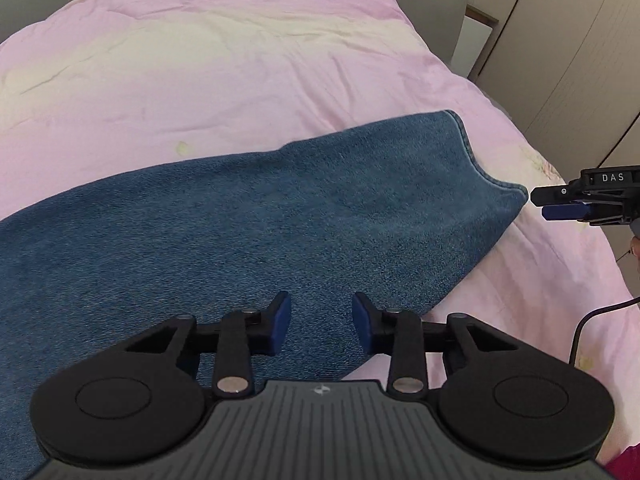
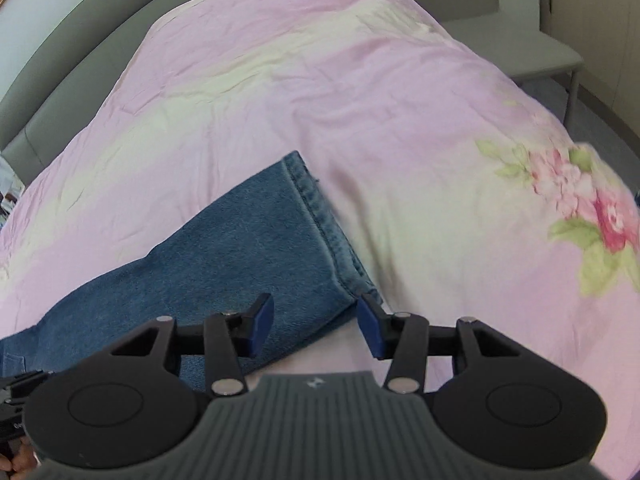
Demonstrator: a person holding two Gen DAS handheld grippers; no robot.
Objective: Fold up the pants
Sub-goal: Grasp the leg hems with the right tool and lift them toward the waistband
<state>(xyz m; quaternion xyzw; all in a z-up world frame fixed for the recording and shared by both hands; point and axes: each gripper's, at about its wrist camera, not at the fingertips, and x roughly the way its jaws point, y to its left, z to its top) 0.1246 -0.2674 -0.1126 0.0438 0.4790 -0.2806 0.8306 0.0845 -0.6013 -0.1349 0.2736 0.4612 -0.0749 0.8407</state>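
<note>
Blue denim pants [image 1: 240, 216] flat on pink quilt [image 1: 200, 60]; both grippers' fingers [image 1: 280, 322] apart, empty.

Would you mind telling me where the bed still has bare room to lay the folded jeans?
The pink quilt is bare beyond the jeans, from their far edge towards the headboard. A second bare patch lies past the hem, running to the flower print. The near edge is crowded: jeans and both grippers sit there.
</note>
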